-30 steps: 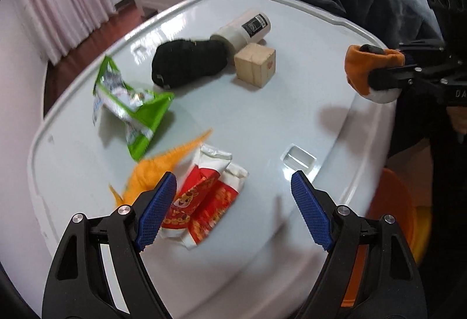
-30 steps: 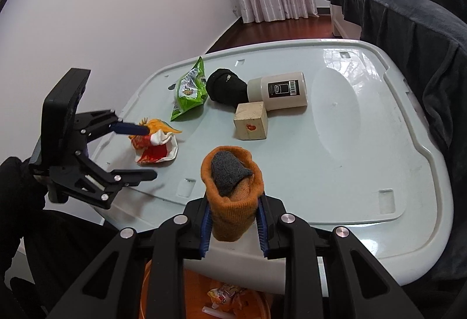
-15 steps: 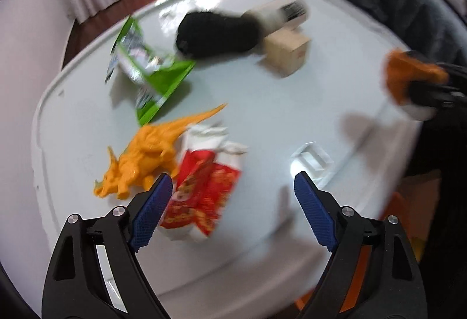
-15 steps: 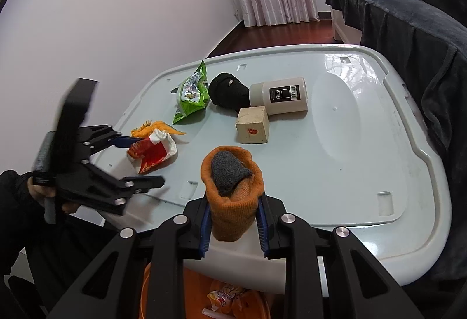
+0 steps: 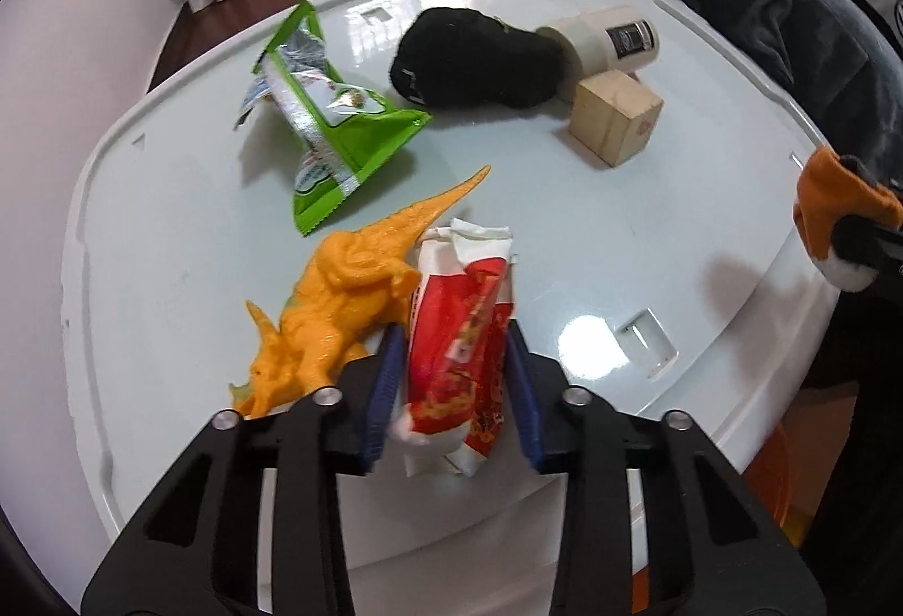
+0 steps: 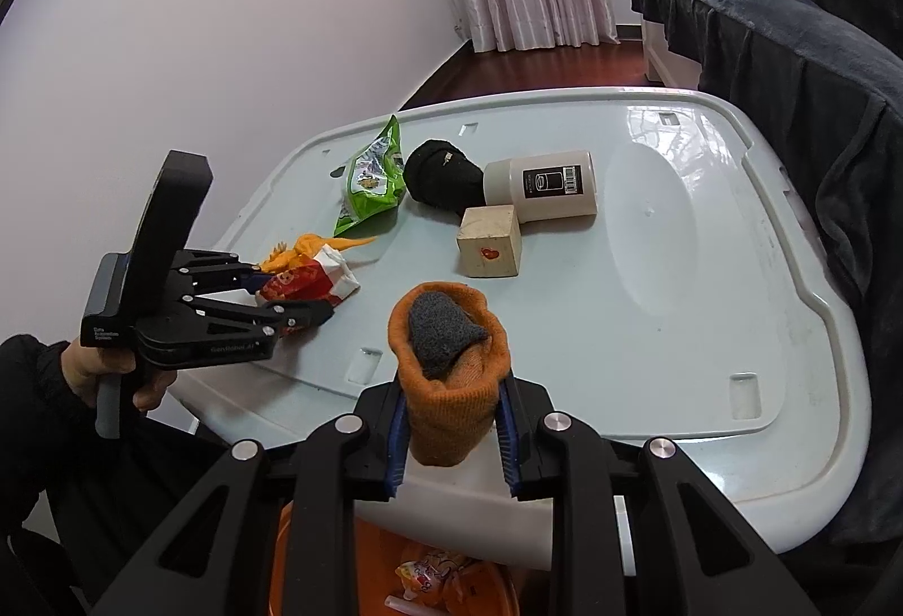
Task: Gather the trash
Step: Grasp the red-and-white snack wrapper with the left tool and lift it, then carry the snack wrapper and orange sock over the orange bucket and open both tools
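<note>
A crumpled red and white wrapper (image 5: 457, 351) lies near the table's front edge. My left gripper (image 5: 454, 387) is closing around it, and its blue pads touch both sides of the wrapper (image 6: 307, 280). From the right wrist view the left gripper (image 6: 282, 297) reaches in from the left, held by a hand. A green snack wrapper (image 5: 333, 136) lies farther back. My right gripper (image 6: 451, 427) is shut on an orange sock (image 6: 448, 373) with grey cloth inside, held over the table's near edge above an orange bin (image 6: 451, 573).
An orange toy dinosaur (image 5: 338, 311) touches the red wrapper's left side. A black cloth item (image 5: 474, 57), a white bottle (image 5: 609, 40) on its side and a wooden block (image 5: 615, 119) sit behind. The white table (image 6: 649, 311) has a raised rim. A dark bed is on the right.
My left gripper rolled, moved in over the red wrapper and went from wide open to closed around it. The right gripper and the sock have not moved.
</note>
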Motion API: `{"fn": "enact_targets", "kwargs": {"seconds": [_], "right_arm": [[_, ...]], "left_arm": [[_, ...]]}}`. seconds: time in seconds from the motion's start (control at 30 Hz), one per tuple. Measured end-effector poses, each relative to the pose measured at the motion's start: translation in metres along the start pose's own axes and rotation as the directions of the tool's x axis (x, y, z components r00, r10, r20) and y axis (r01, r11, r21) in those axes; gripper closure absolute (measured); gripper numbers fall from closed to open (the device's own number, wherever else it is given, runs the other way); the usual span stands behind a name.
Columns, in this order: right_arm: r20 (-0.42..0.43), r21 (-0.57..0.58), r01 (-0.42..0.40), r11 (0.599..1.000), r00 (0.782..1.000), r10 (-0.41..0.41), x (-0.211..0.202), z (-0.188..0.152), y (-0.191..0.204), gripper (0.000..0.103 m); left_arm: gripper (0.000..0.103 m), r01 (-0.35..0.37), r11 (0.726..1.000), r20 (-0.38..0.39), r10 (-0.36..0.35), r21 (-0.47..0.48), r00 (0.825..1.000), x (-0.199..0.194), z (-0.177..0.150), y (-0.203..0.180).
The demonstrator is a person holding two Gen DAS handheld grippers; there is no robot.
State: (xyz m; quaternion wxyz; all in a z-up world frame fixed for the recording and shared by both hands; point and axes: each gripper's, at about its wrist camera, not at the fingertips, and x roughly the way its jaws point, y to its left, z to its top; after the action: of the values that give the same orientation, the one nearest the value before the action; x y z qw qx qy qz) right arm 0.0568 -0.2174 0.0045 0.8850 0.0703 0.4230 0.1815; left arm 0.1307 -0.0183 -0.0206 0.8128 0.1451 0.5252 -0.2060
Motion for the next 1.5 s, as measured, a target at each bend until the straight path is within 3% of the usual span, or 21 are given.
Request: {"fn": "enact_targets", "kwargs": {"seconds": [0.4, 0.73, 1.0, 1.5], "right_arm": [[0.022, -0.022, 0.01, 1.0, 1.0, -0.009, -0.005, -0.003, 0.003, 0.077], [0.032, -0.068, 0.012, 0.998, 0.999, -0.01, -0.029, -0.015, 0.018, 0.077], [-0.006, -0.117, 0.003, 0.993, 1.0, -0.004, -0.055, -0.046, 0.037, 0.077], [-0.106, -0.217, -0.001, 0.976, 0.994, -0.023, -0.076, -0.099, 0.068, 0.077]], "left_arm": [[0.075, 0.024, 0.987, 0.147, 0.0, -0.161, 0.989, -0.051, -0.022, -0.013], [0.075, 0.056, 0.95, 0.204, 0.008, -0.306, 0.979, -0.083, -0.07, -0.039], [0.075, 0.028, 0.952, 0.2, 0.035, -0.304, 0.979, -0.105, -0.107, -0.068], [0.075, -0.013, 0.958, 0.105, 0.045, -0.286, 0.993, -0.107, -0.14, -0.113]]}}
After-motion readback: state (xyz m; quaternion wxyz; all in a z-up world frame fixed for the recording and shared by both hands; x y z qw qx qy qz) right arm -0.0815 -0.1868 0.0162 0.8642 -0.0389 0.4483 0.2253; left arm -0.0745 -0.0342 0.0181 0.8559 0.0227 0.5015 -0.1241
